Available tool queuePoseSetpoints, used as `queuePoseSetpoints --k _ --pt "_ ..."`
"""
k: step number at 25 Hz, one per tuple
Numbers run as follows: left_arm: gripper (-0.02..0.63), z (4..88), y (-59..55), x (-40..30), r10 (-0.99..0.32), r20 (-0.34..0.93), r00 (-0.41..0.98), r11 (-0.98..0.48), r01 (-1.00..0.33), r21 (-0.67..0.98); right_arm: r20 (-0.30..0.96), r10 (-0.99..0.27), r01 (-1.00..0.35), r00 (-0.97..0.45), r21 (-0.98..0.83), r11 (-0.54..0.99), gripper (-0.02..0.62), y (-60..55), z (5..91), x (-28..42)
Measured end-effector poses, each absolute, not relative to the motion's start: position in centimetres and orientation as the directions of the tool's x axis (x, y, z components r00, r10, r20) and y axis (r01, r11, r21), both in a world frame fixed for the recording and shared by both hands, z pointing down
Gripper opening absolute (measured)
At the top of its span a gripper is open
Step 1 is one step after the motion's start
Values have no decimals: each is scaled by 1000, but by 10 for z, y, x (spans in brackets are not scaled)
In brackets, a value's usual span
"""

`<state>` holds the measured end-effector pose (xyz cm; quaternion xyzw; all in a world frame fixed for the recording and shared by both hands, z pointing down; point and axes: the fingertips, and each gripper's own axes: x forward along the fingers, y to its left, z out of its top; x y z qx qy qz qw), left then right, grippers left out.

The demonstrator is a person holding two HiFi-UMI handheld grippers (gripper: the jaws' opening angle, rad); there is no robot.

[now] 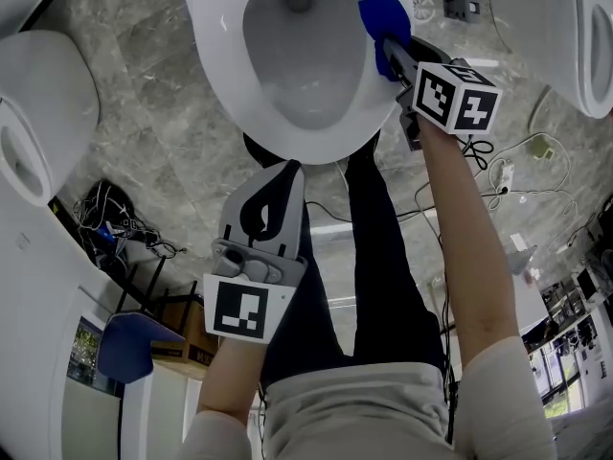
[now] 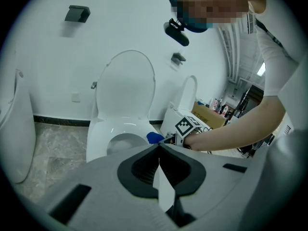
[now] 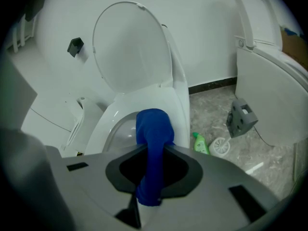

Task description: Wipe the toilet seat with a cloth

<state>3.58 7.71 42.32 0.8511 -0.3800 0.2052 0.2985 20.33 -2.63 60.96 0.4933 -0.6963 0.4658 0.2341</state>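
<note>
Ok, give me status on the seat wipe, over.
Right gripper shut on blue cloth, cloth at right side of toilet seat. Left gripper shut, empty, idle. Lid up, nothing blocking.

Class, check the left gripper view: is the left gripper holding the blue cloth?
No: the left gripper has its jaws together on nothing; the right gripper clamps the blue cloth.

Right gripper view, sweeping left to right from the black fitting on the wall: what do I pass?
black wall fitting → blue cloth → green bottle → round white object → grey box → neighbouring toilet
</note>
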Motion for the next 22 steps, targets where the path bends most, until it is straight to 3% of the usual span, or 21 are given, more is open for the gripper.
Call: queuePoseSetpoints --k 22 --pt "8 432 64 35 -525 586 617 -511 -779 362 781 -471 -903 -410 -421 87 64 -57 614 202"
